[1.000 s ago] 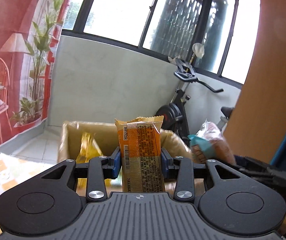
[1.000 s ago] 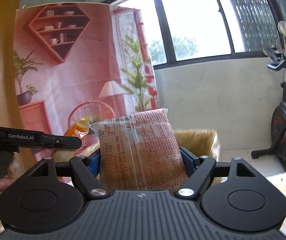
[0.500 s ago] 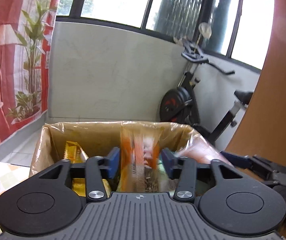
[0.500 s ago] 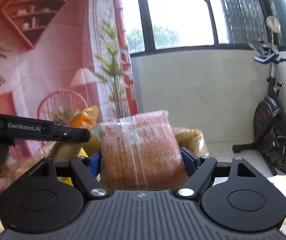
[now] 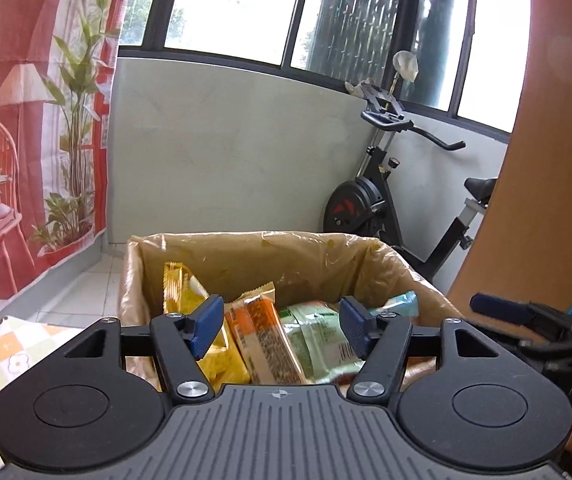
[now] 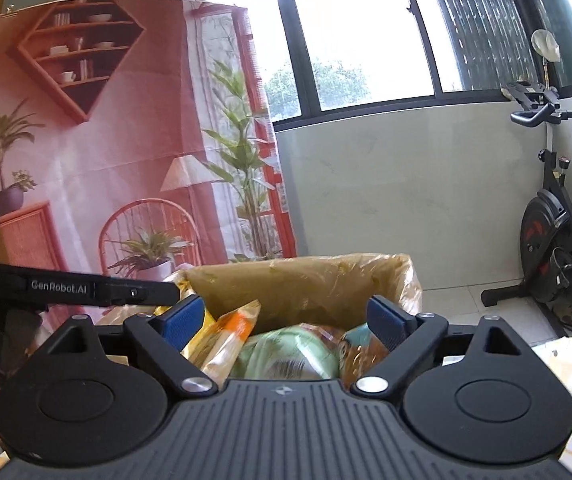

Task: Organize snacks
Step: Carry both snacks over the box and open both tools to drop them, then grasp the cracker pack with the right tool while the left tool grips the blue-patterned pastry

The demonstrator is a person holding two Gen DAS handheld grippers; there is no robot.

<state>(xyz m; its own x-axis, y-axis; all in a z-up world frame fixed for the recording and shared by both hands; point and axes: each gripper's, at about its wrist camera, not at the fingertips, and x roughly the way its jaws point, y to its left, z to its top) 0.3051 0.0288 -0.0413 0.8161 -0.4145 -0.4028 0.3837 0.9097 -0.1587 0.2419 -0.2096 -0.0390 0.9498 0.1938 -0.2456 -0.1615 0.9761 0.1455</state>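
Now both tongs are hanging spread above the box (image 5: 246,256), nothing between their pads. The left tongs (image 5: 280,326) have just been opening, the orange snack pack (image 5: 264,340) lying loose below them inside the bag-lined walls; the right tongs (image 6: 282,322) have just been widening too. At least four packs are sitting inside: yellow pack (image 5: 190,300), orange, green pack (image 5: 318,336), and a blue-edged pack (image 5: 400,302). An exercise bike (image 5: 390,200) is standing behind the rim.

Snack packets (image 5: 270,340) lie in the lined box (image 5: 246,256); exercise bike (image 5: 386,200) stands behind, right.
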